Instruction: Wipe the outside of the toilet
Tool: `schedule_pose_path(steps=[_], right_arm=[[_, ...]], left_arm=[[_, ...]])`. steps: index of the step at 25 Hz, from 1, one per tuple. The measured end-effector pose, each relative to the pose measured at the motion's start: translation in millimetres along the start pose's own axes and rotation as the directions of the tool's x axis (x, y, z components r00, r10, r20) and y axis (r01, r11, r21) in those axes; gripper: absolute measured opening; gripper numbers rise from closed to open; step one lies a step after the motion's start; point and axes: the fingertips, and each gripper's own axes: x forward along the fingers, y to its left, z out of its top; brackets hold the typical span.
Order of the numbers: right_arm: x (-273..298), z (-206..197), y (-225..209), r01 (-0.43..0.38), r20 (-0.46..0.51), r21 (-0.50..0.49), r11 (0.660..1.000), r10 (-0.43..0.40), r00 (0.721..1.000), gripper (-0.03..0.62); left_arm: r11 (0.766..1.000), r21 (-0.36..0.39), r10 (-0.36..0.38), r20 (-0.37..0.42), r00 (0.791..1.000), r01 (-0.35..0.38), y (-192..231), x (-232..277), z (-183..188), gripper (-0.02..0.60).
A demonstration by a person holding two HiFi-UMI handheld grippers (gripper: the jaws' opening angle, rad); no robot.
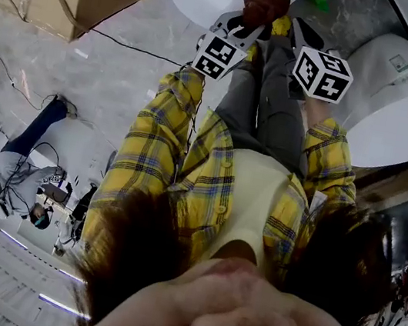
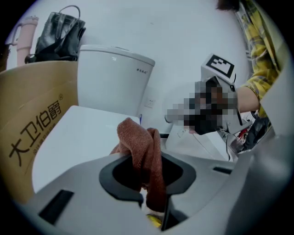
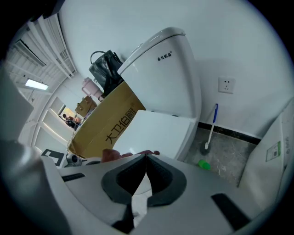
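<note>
Against a white wall the toilet (image 2: 112,78) is seen just ahead, judged hard and slick, while a soft, limp cloth (image 2: 138,137) is pinched mid-fold by the left tongs (image 2: 147,163); the right tongs (image 3: 146,158) are closed on nothing.

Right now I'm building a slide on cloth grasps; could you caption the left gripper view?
Left gripper shut on a rust-brown cloth over the closed toilet lid, tank behind, cardboard box left.

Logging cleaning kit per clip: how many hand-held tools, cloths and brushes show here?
Tools: 2, the grey two-jaw left tool and the right tool
Cloths: 1, the reddish-brown terry cloth, clamped in the left tool
Brushes: 1, the blue-handled brush
Total: 4
</note>
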Motion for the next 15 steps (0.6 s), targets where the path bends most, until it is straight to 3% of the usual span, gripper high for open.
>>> schedule_pose_path(steps=[7, 15], right_arm=[[4, -1, 10, -0.020, -0.009, -0.021, 1.000, 0.020, 1.000, 0.026], [11, -9, 25, -0.053, -0.041, -0.051, 0.997, 0.051, 0.998, 0.026]], left_arm=[[0.991, -0.005, 0.132, 0.078, 0.988, -0.132, 44, -39, 17, 0.097], [0.953, 0.010, 0.302, 0.060, 0.952, -0.303, 110, -75, 7, 0.097]])
